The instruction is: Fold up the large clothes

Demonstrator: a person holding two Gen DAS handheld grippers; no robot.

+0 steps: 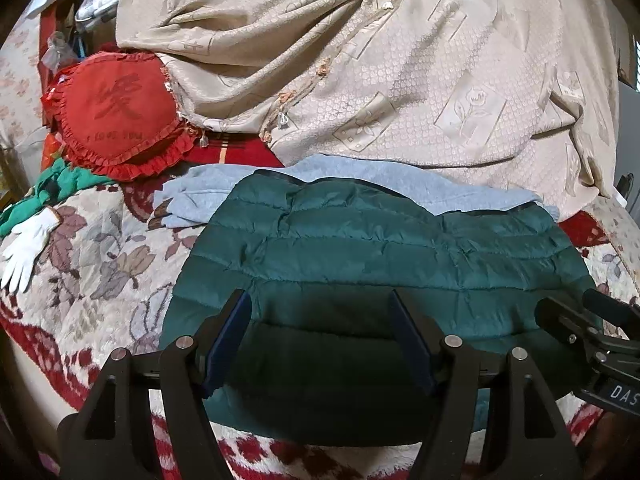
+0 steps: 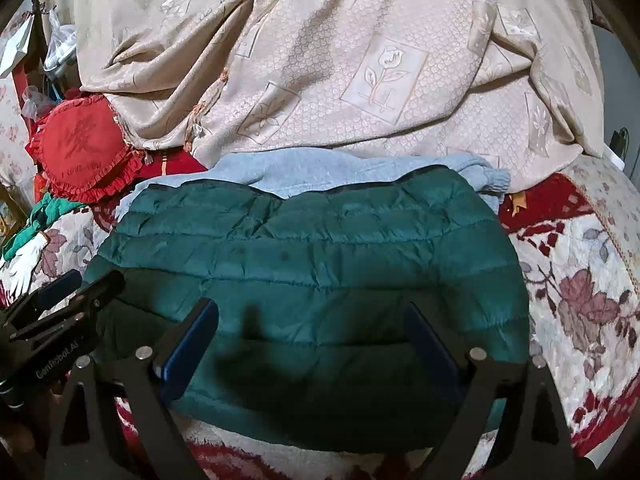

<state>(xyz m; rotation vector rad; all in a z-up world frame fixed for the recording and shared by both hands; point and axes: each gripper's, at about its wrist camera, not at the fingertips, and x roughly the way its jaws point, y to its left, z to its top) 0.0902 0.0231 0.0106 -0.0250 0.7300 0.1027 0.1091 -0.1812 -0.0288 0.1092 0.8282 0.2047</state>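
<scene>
A dark green quilted jacket lies folded into a compact block on the bed, partly on top of a light blue garment. My left gripper hovers over the jacket's near left part. Its blue pads stand wide apart and hold nothing. My right gripper hangs over the jacket's near right part, also open and empty. Each gripper shows at the edge of the other's view: the right gripper and the left gripper.
A floral blanket covers the bed. A rumpled beige patterned cloth is heaped behind the jacket. At the left lie a red frilled cushion, a green cloth and a white glove.
</scene>
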